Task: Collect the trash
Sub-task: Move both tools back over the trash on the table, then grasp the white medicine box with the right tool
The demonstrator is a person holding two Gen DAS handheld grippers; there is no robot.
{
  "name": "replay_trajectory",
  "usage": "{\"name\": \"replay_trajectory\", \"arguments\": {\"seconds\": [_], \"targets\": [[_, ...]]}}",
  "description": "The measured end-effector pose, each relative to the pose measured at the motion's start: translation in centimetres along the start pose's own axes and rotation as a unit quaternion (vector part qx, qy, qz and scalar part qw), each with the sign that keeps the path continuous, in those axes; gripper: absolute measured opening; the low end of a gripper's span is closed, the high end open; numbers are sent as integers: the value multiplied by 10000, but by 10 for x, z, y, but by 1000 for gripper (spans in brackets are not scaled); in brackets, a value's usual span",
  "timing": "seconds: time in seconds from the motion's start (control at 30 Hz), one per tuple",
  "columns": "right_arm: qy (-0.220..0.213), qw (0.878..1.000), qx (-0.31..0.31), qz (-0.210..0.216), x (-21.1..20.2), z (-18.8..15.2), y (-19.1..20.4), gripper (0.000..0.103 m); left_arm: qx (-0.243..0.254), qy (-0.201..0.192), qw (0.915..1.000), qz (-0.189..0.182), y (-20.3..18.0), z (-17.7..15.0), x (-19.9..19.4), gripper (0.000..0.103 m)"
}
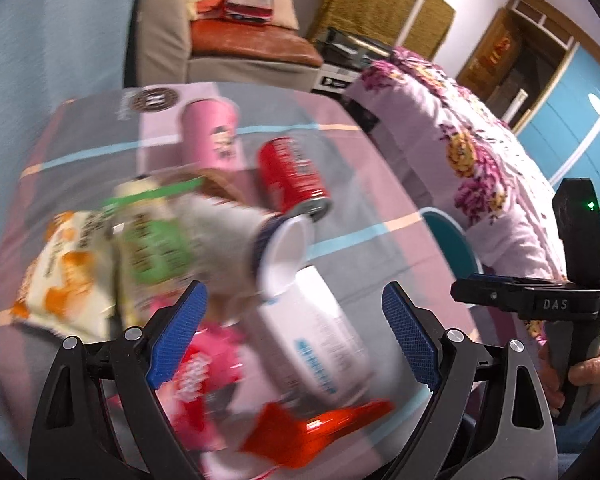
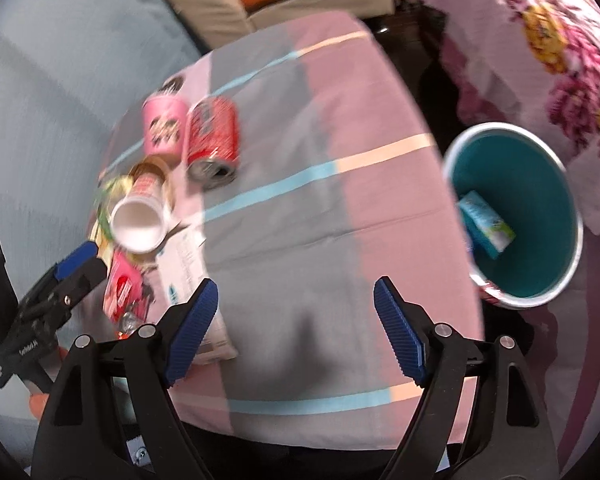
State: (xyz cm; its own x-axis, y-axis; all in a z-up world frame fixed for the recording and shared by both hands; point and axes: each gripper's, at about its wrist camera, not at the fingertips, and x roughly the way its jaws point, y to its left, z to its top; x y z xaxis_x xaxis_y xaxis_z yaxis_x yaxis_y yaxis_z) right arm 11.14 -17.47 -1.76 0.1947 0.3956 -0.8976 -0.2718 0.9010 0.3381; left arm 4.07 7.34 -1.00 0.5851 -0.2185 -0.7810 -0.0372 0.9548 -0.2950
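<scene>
Trash lies in a heap on the checked tablecloth (image 2: 300, 208): a red can (image 1: 292, 172) (image 2: 212, 140), a pink tube (image 1: 210, 136) (image 2: 162, 128), a white paper cup (image 1: 284, 252) (image 2: 138, 224) on its side, a white carton (image 1: 316, 336) (image 2: 188, 280), snack bags (image 1: 72, 276) and a pink wrapper (image 1: 204, 368) (image 2: 120, 284). My left gripper (image 1: 296, 336) hangs open over the carton and wrapper. My right gripper (image 2: 296, 332) is open above bare cloth, nothing between its fingers. A teal bin (image 2: 516, 216) beside the table's right edge holds a blue-green carton (image 2: 486, 220).
A floral blanket (image 1: 460, 148) (image 2: 540, 40) lies right of the table. A beige armchair (image 1: 228, 44) with boxes on it stands behind. A red wrapper (image 1: 320, 428) lies near the front. The left gripper (image 2: 72, 268) shows at the right view's left edge, and a hand (image 1: 580, 376) holds the right one.
</scene>
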Motion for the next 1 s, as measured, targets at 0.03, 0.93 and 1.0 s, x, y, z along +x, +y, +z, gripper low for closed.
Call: {"name": "replay_trajectory", "arguments": {"seconds": [0.03, 0.93, 1.0], "targets": [[89, 9999, -95, 4, 6, -1, 9, 76, -24, 23, 10000, 58, 8, -3, -1, 89], [947, 9871, -1239, -373, 109, -8, 112, 76, -646, 542, 9955, 439, 111, -54, 5, 89], [944, 9869, -1251, -391, 114, -7, 114, 76, -656, 561, 9953, 446, 112, -55, 7, 89]]}}
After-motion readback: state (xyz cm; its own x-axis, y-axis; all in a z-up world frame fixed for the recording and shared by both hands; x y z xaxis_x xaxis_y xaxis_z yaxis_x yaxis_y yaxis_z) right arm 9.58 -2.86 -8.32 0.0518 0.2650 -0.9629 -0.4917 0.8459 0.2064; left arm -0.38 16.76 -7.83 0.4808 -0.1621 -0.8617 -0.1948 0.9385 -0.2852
